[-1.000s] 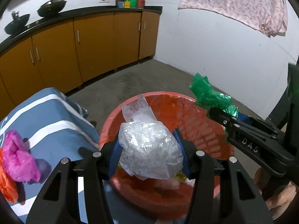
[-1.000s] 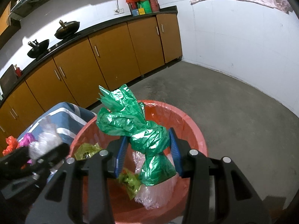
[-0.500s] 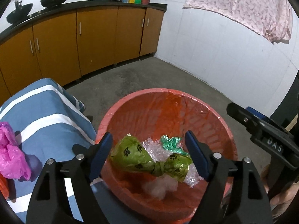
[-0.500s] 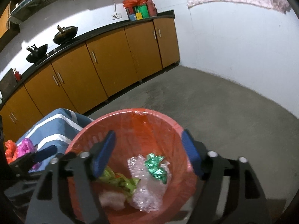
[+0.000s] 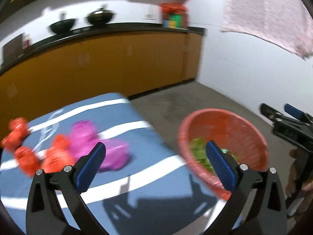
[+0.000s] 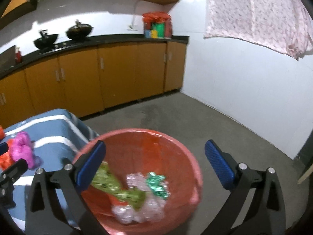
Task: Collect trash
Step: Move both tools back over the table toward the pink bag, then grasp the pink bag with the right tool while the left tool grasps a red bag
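A red trash basket (image 6: 182,152) stands on the floor by the table; it also shows in the left wrist view (image 5: 252,137). In it lie a green bag (image 6: 119,190), a shiny green wrapper (image 6: 158,186) and clear plastic (image 6: 137,213). A pink bag (image 5: 93,139) and orange bags (image 5: 56,156) lie on the blue striped tablecloth (image 5: 137,168). My left gripper (image 5: 154,166) is open and empty above the table edge, right of the pink bag. My right gripper (image 6: 154,166) is open and empty above the basket.
Orange cabinets (image 6: 117,74) with a black counter, two woks (image 6: 78,31) and a red bag of boxes (image 6: 156,25) line the far wall. A white wall with a hanging pink cloth (image 6: 254,15) stands to the right. The floor (image 6: 215,121) is grey concrete.
Both grippers opened and dropped the clear plastic and the green wrapper into the basket. My left gripper has since swung left, over the table with the pink and orange bags. The right gripper lifted.
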`<move>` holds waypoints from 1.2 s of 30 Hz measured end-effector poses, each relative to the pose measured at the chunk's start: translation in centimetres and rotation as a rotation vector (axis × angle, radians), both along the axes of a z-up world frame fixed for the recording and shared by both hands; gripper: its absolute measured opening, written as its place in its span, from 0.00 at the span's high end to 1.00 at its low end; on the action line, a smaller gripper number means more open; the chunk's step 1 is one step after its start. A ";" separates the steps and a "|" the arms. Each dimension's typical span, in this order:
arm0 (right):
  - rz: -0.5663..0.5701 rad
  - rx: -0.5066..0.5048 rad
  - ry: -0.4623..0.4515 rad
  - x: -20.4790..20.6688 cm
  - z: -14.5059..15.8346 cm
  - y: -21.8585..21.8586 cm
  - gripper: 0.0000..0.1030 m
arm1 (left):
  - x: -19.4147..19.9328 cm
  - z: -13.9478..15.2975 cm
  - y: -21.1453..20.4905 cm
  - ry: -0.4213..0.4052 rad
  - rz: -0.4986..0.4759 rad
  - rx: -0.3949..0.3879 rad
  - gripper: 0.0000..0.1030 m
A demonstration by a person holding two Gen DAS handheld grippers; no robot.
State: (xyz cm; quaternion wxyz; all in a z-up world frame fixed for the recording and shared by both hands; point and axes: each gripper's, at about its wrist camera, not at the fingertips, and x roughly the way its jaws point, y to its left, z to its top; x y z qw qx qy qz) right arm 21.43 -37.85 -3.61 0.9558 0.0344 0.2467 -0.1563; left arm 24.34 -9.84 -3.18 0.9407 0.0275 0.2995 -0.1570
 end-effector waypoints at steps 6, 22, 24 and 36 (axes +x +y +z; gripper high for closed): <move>0.158 -0.131 -0.106 0.0 1.2 7.7 0.04 | -0.5 -0.2 9.0 0.017 0.282 0.034 0.02; 0.483 0.044 0.120 7.8 -3.5 20.4 0.04 | -2.4 -4.1 24.7 0.061 0.564 0.070 0.02; 0.488 0.062 0.134 8.7 -4.2 21.3 0.04 | -1.9 -4.3 25.2 0.045 0.541 0.061 0.02; 0.505 0.030 0.197 15.1 -6.3 27.1 0.04 | 1.8 -4.6 25.7 0.052 0.495 0.039 0.02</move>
